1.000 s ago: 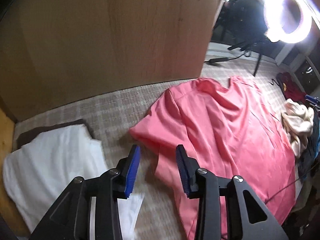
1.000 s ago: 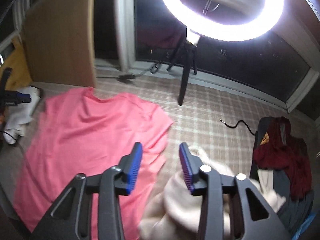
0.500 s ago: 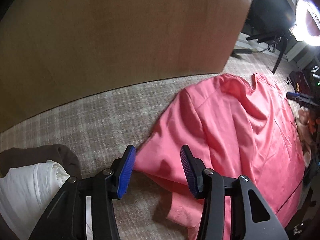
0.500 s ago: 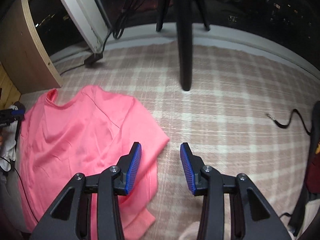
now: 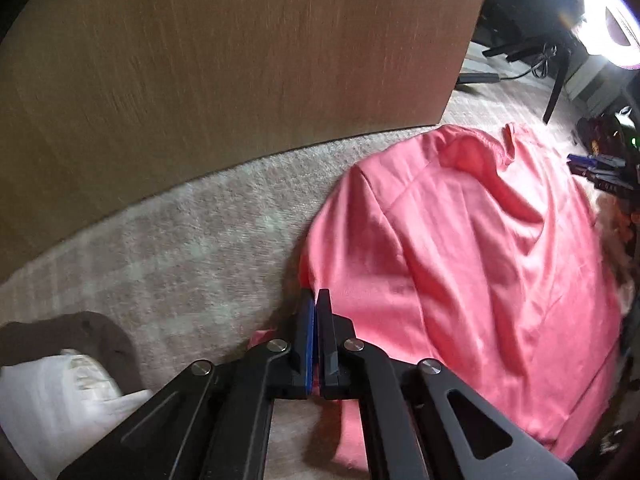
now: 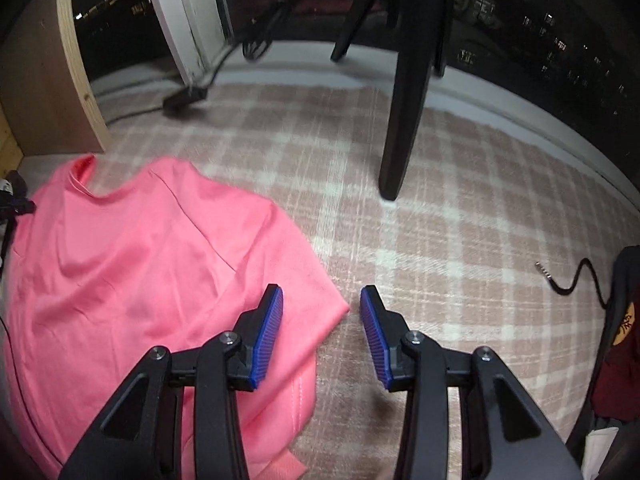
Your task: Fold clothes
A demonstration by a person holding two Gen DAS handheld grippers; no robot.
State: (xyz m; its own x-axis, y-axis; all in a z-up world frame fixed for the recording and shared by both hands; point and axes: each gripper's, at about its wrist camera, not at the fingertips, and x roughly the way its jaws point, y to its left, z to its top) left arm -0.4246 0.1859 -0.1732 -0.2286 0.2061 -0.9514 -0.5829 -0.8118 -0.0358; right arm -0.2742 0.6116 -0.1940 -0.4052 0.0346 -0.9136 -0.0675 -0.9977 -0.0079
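Note:
A pink T-shirt (image 5: 460, 260) lies spread flat on the checked rug (image 5: 200, 240), collar toward the far side. My left gripper (image 5: 316, 300) is shut on the edge of its left sleeve, and pink cloth shows between and below the blue pads. In the right wrist view the same shirt (image 6: 140, 280) fills the left half. My right gripper (image 6: 321, 295) hangs open low over the other sleeve. That sleeve's corner lies between the blue fingers (image 6: 270, 328) with neither pad pressing on it.
A wooden panel (image 5: 240, 60) stands close behind the shirt. White folded cloth (image 5: 48, 400) on a brown piece (image 5: 92, 340) lies at my left. A black tripod leg (image 6: 404, 120), a loose cable (image 6: 572, 280) and dark red clothes (image 6: 616, 380) lie to the right.
My left gripper sank onto the sleeve edge and closed on it. My right gripper came down from over the cream garment to the other sleeve, its jaws still apart.

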